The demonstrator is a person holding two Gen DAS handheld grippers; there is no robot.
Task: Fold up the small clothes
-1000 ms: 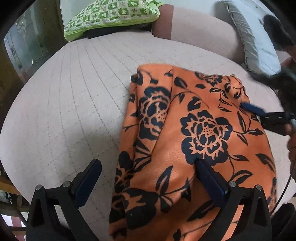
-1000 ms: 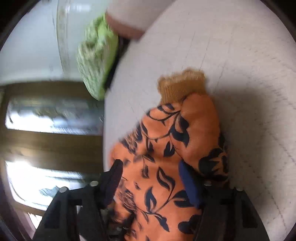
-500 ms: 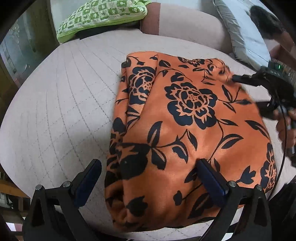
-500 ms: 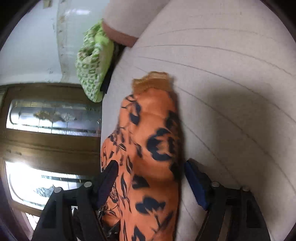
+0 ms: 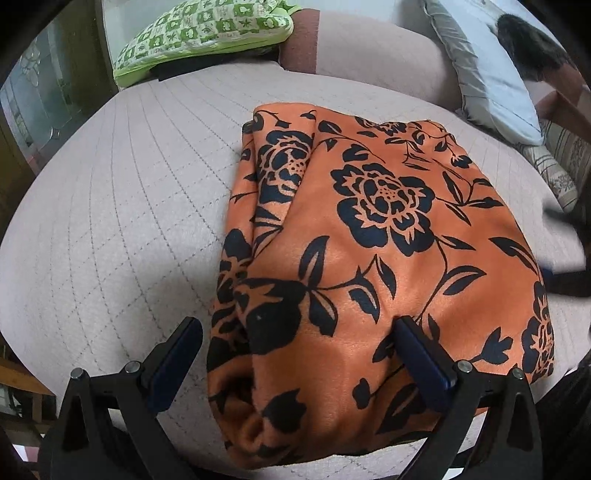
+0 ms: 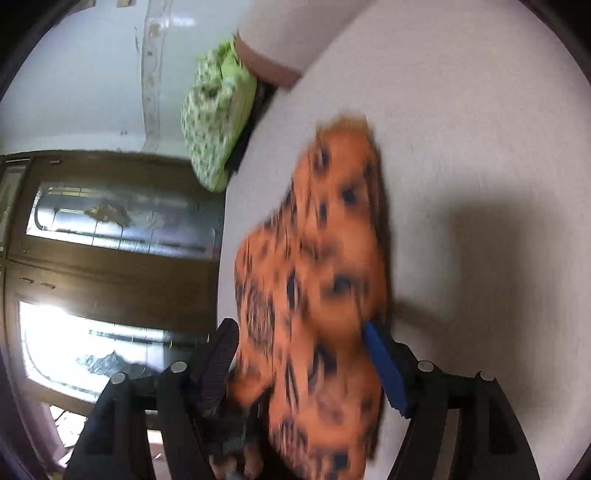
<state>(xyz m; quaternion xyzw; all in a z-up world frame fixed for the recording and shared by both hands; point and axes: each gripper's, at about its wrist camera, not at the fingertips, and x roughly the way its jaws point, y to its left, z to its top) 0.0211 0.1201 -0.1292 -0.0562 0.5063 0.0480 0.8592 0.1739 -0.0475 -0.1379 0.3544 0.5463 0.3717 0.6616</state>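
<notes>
Since a second ago our right gripper (image 6: 299, 354) has drawn back, jaws opening around the folded orange black-flowered fleece garment (image 5: 376, 236) on the quilted beige sofa seat (image 5: 122, 206); left gripper (image 5: 295, 354) jaws released, straddling its near corner.

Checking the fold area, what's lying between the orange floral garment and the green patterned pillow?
Nothing: only bare quilted sofa cover separates the garment from the pillow, in the left wrist view.

Folded orange garment (image 5: 388, 236) — quilted cushion (image 5: 129, 221), gripper (image 5: 299, 354) open

a home: quilted sofa (image 5: 110, 229), cushions (image 5: 199, 33), glazed wooden door (image 6: 110, 266).
</notes>
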